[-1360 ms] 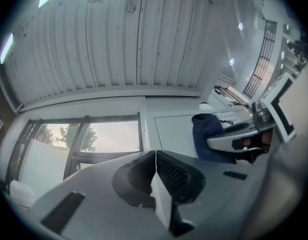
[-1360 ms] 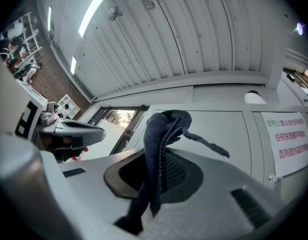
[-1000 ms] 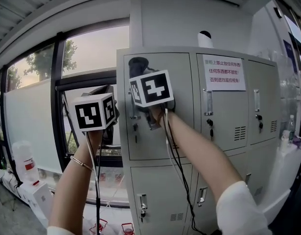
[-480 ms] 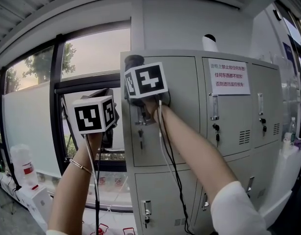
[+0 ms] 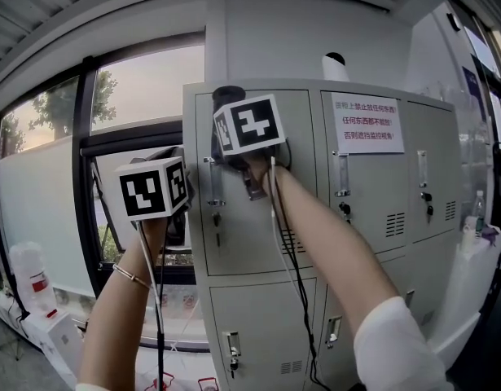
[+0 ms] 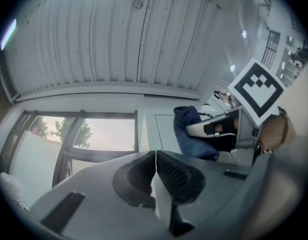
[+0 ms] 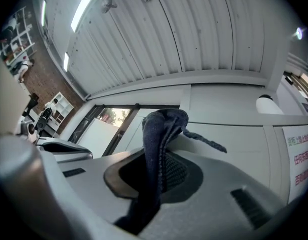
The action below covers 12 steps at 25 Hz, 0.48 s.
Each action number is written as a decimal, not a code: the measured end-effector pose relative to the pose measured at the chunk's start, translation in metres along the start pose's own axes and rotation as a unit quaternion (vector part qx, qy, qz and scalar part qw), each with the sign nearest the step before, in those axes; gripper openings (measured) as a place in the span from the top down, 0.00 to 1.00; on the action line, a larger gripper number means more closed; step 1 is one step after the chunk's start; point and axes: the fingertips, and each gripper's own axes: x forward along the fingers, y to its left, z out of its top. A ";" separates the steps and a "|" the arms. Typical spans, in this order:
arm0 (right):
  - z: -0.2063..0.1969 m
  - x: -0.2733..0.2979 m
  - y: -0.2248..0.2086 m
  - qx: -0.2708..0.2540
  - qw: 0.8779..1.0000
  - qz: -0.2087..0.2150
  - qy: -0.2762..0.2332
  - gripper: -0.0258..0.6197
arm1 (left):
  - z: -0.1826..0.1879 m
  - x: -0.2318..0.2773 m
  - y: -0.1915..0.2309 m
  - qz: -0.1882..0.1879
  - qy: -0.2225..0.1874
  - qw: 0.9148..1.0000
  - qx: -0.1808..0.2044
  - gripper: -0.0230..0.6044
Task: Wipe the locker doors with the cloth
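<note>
Left gripper (image 6: pixel 155 179), right gripper (image 7: pixel 161 171): grey bodies, black ribbed pads (image 6: pixel 172 174), black-and-white marker cubes (image 5: pixel 155 187). Black and white cables (image 5: pixel 160 300). Thin bracelet (image 5: pixel 133 276). White sleeve (image 5: pixel 393 349).

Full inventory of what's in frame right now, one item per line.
lockers: one bank, grey, centre
notice: one, white with green and red print, on lockers, upper row
cloth: one, dark blue, at lockers' top left
round device: one, white, on top of lockers
window: one, dark frame, left of lockers
right gripper: one, shut on cloth
left gripper: one, shut, empty, left of lockers
</note>
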 end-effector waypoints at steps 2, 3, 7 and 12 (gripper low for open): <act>-0.003 -0.004 -0.009 -0.003 1.000 0.000 0.006 0.89 | 0.001 0.003 -0.010 -0.003 0.001 1.000 0.001 0.95; -0.004 -0.006 -0.014 -0.005 1.000 0.000 0.008 0.89 | 0.001 0.005 -0.015 -0.006 0.001 1.000 0.000 0.95; -0.006 -0.016 -0.038 -0.008 1.000 -0.010 0.012 0.89 | 0.002 0.012 -0.039 -0.015 0.003 1.000 0.000 0.95; -0.011 -0.034 -0.074 -0.011 0.999 -0.026 0.015 0.89 | 0.006 0.021 -0.073 -0.025 0.001 1.000 -0.003 0.95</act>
